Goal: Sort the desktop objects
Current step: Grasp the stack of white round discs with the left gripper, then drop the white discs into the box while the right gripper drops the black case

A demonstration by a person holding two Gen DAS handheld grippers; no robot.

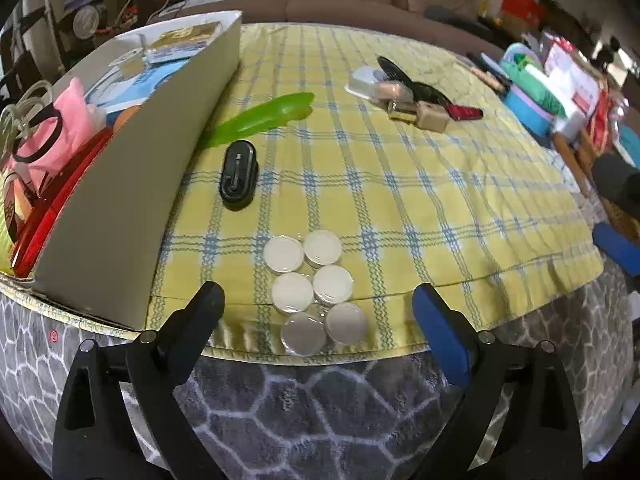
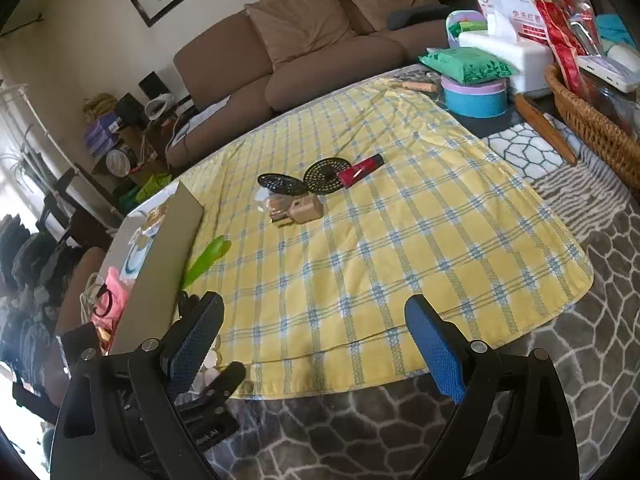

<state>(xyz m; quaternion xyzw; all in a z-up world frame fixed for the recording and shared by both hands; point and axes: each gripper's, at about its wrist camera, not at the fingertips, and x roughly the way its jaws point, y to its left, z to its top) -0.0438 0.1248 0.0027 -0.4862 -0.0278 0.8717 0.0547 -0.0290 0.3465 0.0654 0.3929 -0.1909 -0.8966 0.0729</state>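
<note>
Left wrist view: left gripper (image 1: 318,300) open, empty, jar pack (image 1: 315,288) dead ahead at 12 between the fingers, long axis 12-to-6, box (image 1: 120,216) at 10; right wrist view: right gripper (image 2: 314,312) open, empty, farther, jars mostly hidden at 7 behind its left finger.

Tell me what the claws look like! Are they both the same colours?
Pretty much. The left claw has black plastic arms with silver screws and blue pads on its fingertips. The right claw matches: black frame, silver screws, bumpy blue pads. No sleeves or cables show.
</note>
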